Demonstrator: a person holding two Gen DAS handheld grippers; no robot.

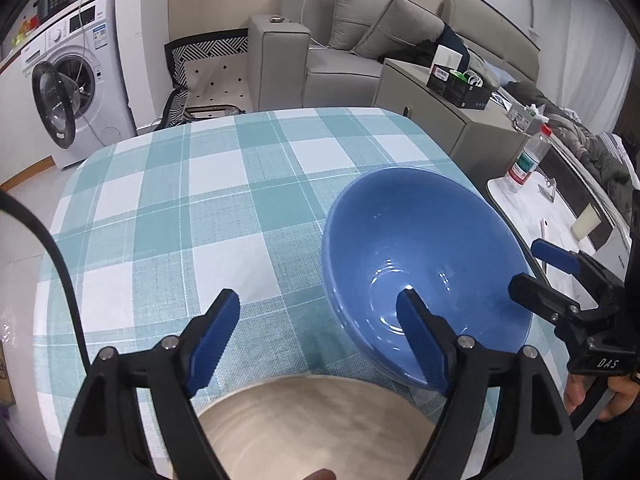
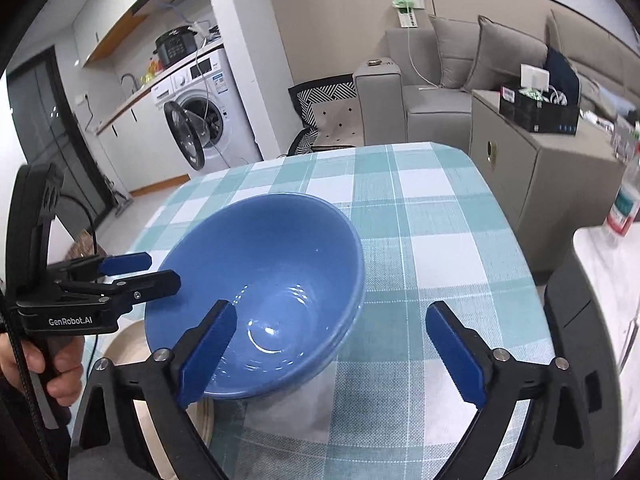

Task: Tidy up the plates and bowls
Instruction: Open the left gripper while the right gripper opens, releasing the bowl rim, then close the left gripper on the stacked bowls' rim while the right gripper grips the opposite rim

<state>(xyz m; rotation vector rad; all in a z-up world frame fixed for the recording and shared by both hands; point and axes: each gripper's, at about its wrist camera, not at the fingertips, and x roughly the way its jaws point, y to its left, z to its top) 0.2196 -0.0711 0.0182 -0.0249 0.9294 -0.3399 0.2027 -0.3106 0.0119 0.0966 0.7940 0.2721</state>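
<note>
On the checked tablecloth [image 1: 208, 184], toward its right edge as the left wrist view shows it, sits a blue bowl [image 1: 424, 248], upright, its near rim overlapping a beige plate [image 1: 304, 420] that lies at the near edge. The left gripper [image 1: 320, 320] stands with its jaws spread apart and clamping nothing: its right finger [image 1: 420, 344] hangs over the bowl's hollow while the other finger is over bare cloth to the bowl's left. The right gripper [image 2: 348, 344] is likewise wide open and empty; in its own view its left finger [image 2: 208, 356] reaches over the bowl's near rim into the hollow, and its right finger is over the cloth, well clear of the bowl. Whether either inner finger touches the glaze cannot be told. A person's hand [image 2: 36, 364] holds the left gripper's handle.
</note>
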